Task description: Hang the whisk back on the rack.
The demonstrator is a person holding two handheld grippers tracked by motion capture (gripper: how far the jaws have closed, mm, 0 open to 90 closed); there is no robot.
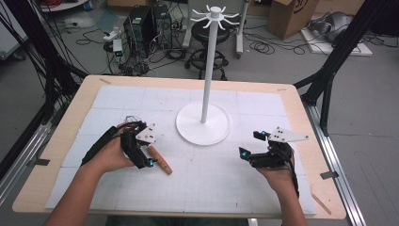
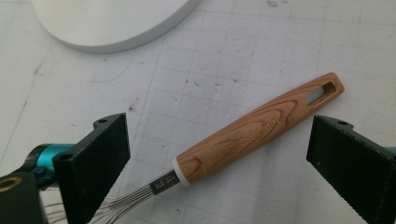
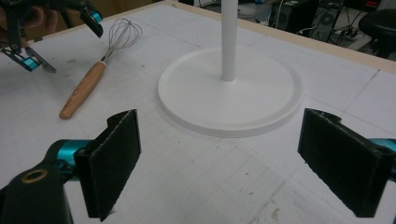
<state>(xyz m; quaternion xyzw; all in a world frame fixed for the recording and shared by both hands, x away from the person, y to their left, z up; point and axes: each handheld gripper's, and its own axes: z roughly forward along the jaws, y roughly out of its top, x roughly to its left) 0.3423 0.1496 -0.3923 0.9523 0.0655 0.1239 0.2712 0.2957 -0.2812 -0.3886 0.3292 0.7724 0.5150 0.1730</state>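
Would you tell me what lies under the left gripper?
A whisk lies on the white mat between the open left gripper jaws. One jaw covers its wire loops there.

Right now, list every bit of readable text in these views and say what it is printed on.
"KITCHENAID" (faint, my best reading): engraved along the whisk's wooden handle, between the left gripper's open jaws.
"SUS 304" (small, probably): stamped on the whisk's metal collar.
Dark mark on the cardboard box, high view: too blurred to read.
Mat and white stand: no text.
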